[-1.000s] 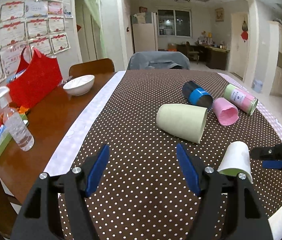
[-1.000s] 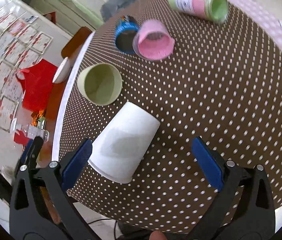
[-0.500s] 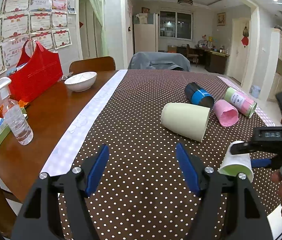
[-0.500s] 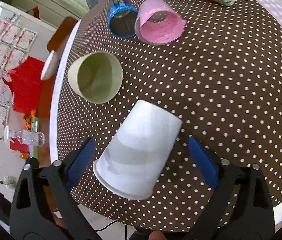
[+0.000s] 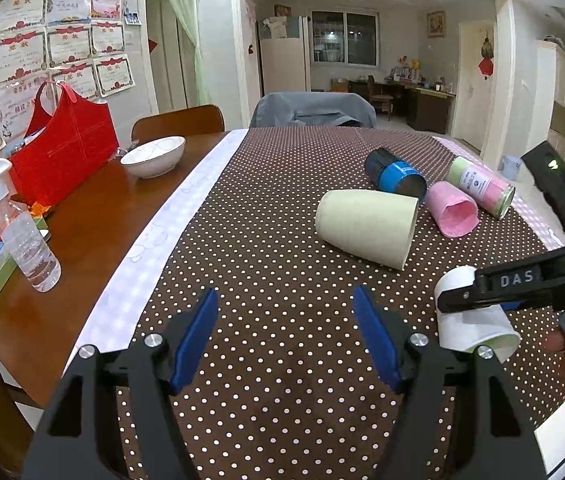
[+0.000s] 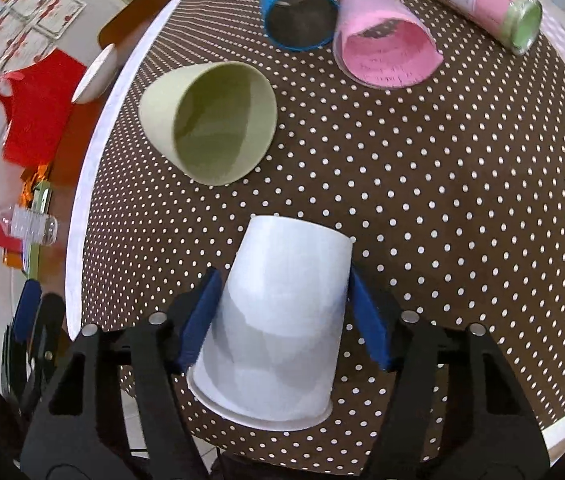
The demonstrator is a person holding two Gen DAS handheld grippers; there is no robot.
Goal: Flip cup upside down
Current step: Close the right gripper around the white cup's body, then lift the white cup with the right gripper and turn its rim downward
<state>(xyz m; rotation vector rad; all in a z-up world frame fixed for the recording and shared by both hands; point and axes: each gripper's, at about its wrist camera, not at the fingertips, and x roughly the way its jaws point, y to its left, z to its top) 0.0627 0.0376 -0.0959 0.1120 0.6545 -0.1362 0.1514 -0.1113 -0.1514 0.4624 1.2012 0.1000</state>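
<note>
A white paper cup [image 6: 282, 312] lies on its side near the front edge of the polka-dot tablecloth [image 6: 462, 208], its rim toward the camera. My right gripper [image 6: 284, 320] is shut on the white paper cup, both blue pads pressed against its sides. In the left wrist view the white cup [image 5: 470, 324] lies at the right with the right gripper [image 5: 514, 284] across it. My left gripper [image 5: 286, 336] is open and empty above the tablecloth [image 5: 282, 240].
A pale green cup [image 6: 210, 120], a blue-banded black cup [image 6: 298, 12], a pink cup [image 6: 386, 48] and a pink-green jar [image 6: 478, 0] lie on their sides farther back. On the bare wood at left: a white bowl [image 5: 153, 156], a red bag [image 5: 62, 152], a spray bottle [image 5: 22, 240].
My right gripper moved forward around the white cup and closed on it. The cup now points straight along the fingers. The left gripper stayed open and lowered its view slightly.
</note>
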